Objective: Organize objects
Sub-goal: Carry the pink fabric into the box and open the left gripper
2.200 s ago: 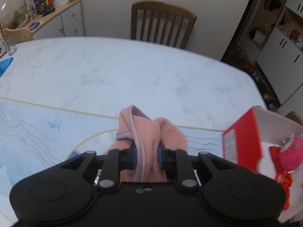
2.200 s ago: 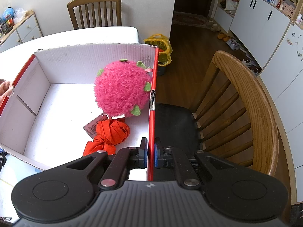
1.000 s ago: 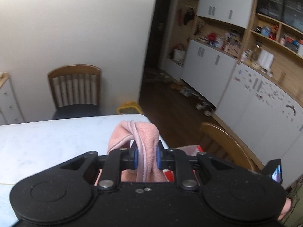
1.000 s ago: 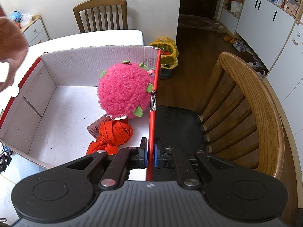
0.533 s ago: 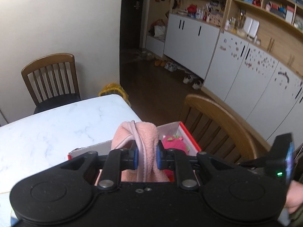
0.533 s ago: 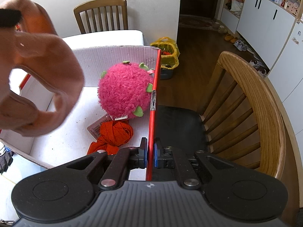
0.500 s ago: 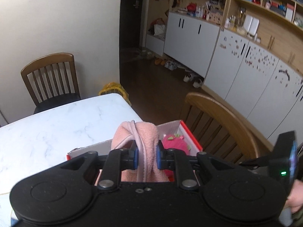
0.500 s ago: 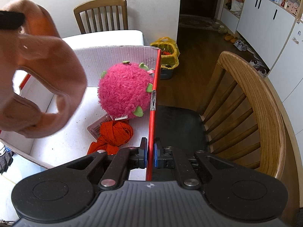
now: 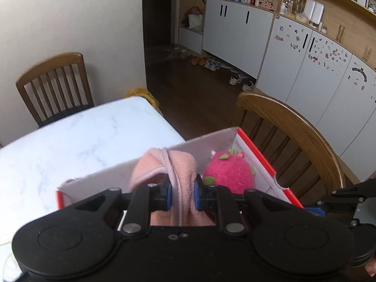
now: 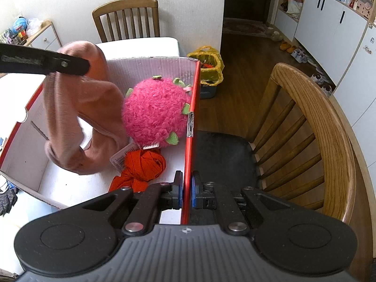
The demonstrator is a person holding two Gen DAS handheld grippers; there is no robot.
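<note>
White marble-patterned table fills the near ground of a kitchen-dining room with dark wood flooring and white cabinets; on it, at the edge, sits an open cardboard box, red outside, white and corrugated within; the left gripper pinches a soft pink fleece cloth between its blue pads, and the cloth hangs down into the box, its lower fold at or just above the floor, which of the two I cannot tell; at 3 o'clock from the cloth, touching it, lies a shaggy magenta plush ball with green felt leaves; at 6 o'clock from the ball sits a crumpled orange fabric bundle with a card tag beside it; the right gripper has its jaws pressed together on the box's thin red right wall; beyond that wall stands a curved-back wooden chair with a black seat; a slatted chair waits at 12 o'clock; a yellow bag-lined bin stands on the floor.
</note>
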